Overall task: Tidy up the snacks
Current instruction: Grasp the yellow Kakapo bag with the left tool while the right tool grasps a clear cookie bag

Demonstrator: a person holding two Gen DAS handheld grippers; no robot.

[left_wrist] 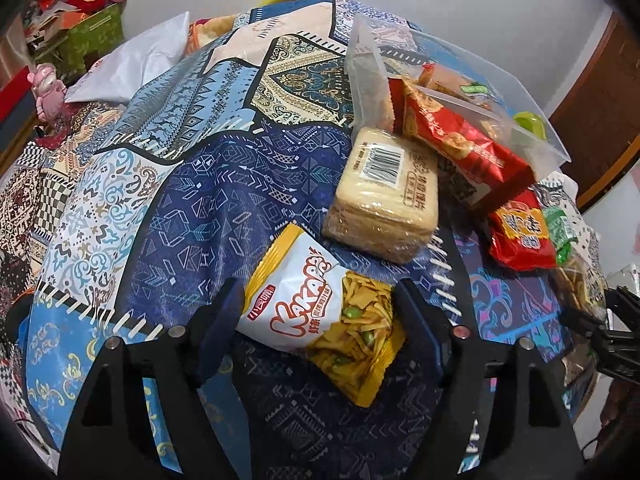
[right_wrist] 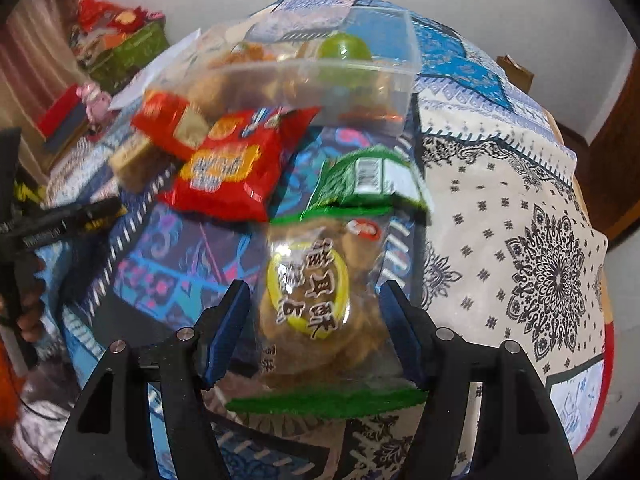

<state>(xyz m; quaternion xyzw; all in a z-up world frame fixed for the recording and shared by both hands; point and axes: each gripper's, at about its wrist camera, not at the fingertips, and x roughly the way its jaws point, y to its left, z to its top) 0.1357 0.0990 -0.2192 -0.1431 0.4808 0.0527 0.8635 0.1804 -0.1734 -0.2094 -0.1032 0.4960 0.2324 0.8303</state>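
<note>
Both grippers straddle a snack packet each, with the clear tub waiting beyond.

My left gripper (left_wrist: 318, 320) has its jaws apart around the white-and-yellow chip bag (left_wrist: 320, 316) lying flat on the patterned tablecloth (left_wrist: 168, 184); the pads sit just beside its edges, and I judge not yet pressing; my right gripper (right_wrist: 316, 328) likewise stands apart about the clear green-trimmed snack packet (right_wrist: 320, 300), though blur hides whether the pads touch; the clear plastic container (right_wrist: 320, 68) lies tipped toward me, mouth open, presumably so packets slide in; the wrapped biscuit block (left_wrist: 380, 204) and red packet (left_wrist: 460, 140) spill at its mouth; another red bag (right_wrist: 228, 168) rests nearby.
</note>
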